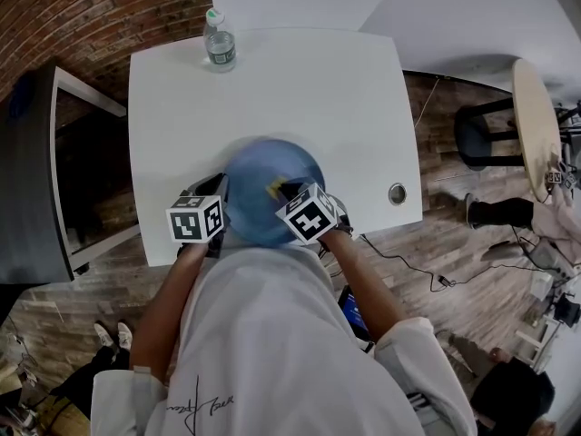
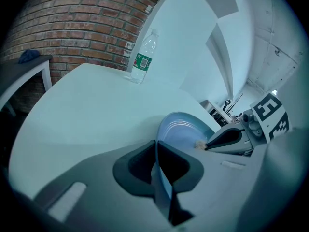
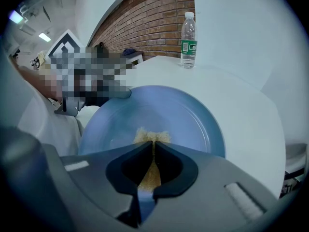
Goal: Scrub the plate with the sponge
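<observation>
right gripper (image 3: 153, 146), jaws clamped on sponge (image 3: 152, 135), presses it against plate (image 3: 183, 115) centre straight ahead; left gripper (image 2: 157, 153) pinches plate's left rim.

a white table (image 1: 300, 89) fills the middle of the head view. a clear water bottle (image 1: 220, 42) with a green label stands upright near its far edge at 11 o'clock. a round metal grommet (image 1: 398, 193) sits in the tabletop at 4 o'clock. a brick wall (image 1: 100, 7) runs at 10 o'clock, a round wooden tabletop (image 1: 536, 125) at 3 o'clock, and a black cable (image 1: 408, 266) crosses the plank floor at 5 o'clock.
</observation>
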